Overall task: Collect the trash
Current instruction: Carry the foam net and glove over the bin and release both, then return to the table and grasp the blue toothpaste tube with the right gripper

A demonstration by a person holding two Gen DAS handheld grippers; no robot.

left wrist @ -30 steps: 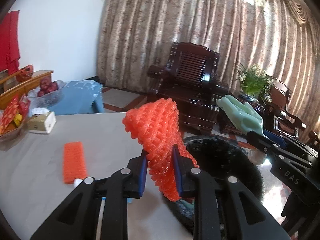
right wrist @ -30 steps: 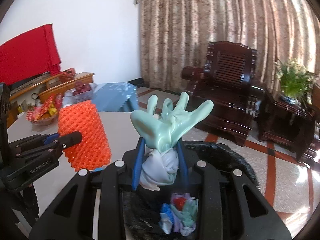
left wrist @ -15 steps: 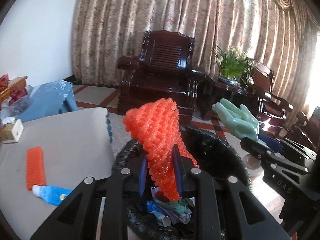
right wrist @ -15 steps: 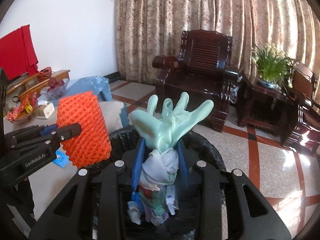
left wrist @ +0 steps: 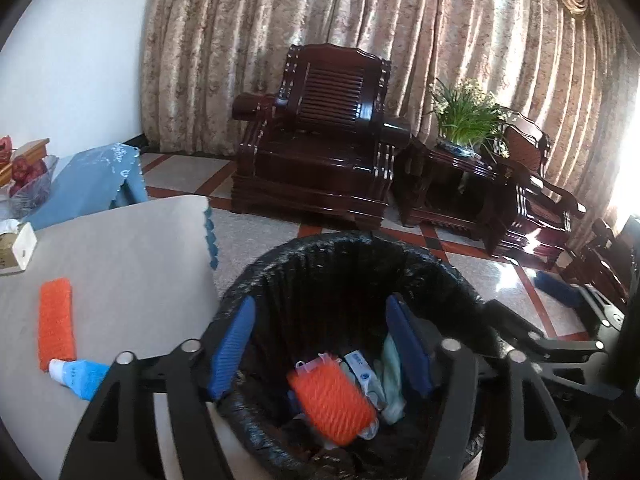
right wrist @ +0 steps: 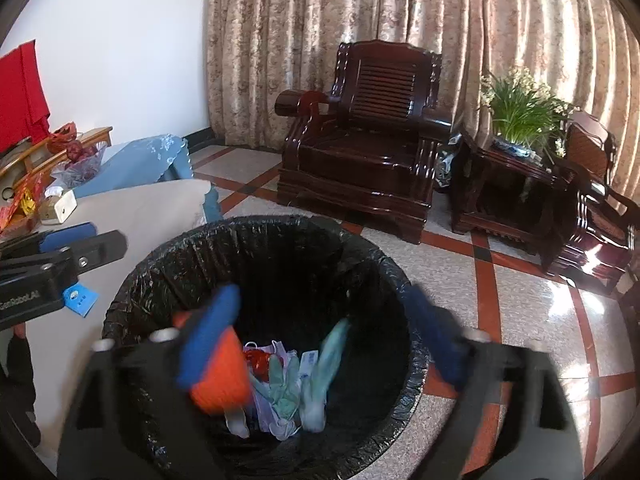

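**Orange mesh and green glove gone into the bin — draw both tools clear**

Orange foam netting sleeve (left wrist: 332, 400) lies on the heap inside the round bin with the black plastic liner (left wrist: 360, 256), and the pale green rubber glove (right wrist: 332, 348) hangs blurred just above the rubbish there, seemingly mid-fall. Your left gripper (left wrist: 320, 344) has just been opening and stands spread with nothing between its blue pads; your right gripper (right wrist: 324, 336) has also just been opening, spread wide and empty.

To finish this drop well, hold both tools over the bin mouth until the glove settles, then lift straight up before swinging back. The liner's crinkled rim sits close under both sets of fingers, so I judge a sideways pull could snag it.

More trash waits on the grey-clothed table (left wrist: 120, 272): a second flat orange foam net (left wrist: 56, 320) near its front edge, with a blue and white tube (left wrist: 78, 374) touching the net's near end. A blue paper scrap (right wrist: 80, 298) lies by the edge nearest the bin. The white tissue box (left wrist: 18, 246) towards the far left edge looks like no rubbish; steer round it. The two grippers hang near each other, so part them one at a time.
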